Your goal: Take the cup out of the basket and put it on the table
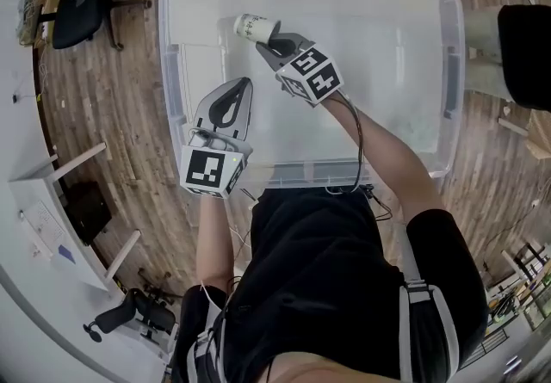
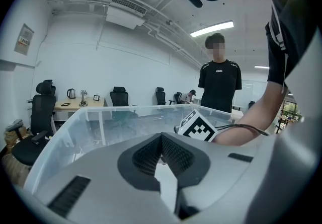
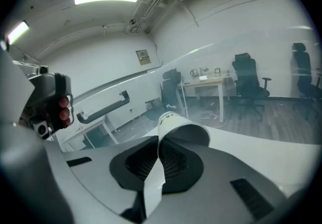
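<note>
**Right gripper view: you have the cup by its rim, inside the basket**

The white paper cup lies tilted with its mouth towards you. Your right gripper has its jaws closed on the cup's wall, one pad inside the mouth and one outside. From the head view, the cup sits within the far-left part of the clear plastic basket, with the right gripper just behind it. Whether it touches the bottom cannot be told.

Your left gripper is over the near-left part of the basket, and in its own view the left gripper has its pads together with nothing between them. A wooden floor shows around the basket, and a person stands beyond its far wall.
</note>
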The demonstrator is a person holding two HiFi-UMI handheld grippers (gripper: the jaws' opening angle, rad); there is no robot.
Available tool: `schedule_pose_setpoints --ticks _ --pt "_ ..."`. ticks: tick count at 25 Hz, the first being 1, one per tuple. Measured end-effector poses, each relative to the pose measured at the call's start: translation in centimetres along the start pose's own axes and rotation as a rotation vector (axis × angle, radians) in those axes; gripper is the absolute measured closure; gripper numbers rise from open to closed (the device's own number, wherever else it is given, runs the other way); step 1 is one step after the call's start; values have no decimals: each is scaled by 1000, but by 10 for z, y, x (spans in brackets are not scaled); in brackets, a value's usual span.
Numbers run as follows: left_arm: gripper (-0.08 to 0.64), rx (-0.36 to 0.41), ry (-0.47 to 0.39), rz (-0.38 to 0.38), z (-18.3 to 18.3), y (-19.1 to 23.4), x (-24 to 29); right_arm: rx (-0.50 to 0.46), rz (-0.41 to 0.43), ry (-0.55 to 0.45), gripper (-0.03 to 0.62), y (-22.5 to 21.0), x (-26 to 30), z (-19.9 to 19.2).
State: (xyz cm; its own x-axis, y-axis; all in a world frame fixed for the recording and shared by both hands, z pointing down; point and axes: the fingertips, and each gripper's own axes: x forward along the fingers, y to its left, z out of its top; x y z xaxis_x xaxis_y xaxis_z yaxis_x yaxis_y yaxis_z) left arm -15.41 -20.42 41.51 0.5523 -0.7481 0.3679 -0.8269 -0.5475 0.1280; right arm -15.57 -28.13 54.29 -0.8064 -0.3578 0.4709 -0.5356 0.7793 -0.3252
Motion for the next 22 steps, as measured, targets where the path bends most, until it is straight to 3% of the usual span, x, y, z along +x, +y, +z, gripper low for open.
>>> schedule_pose_setpoints --ticks 6,22 --pt "541 10 -21 -5 6 -8 -5 -60 0 -46 569 22 -43 20" --pt "541 72 -101 -32 36 -47 -18 -83 -14 -220 569 65 -158 58"
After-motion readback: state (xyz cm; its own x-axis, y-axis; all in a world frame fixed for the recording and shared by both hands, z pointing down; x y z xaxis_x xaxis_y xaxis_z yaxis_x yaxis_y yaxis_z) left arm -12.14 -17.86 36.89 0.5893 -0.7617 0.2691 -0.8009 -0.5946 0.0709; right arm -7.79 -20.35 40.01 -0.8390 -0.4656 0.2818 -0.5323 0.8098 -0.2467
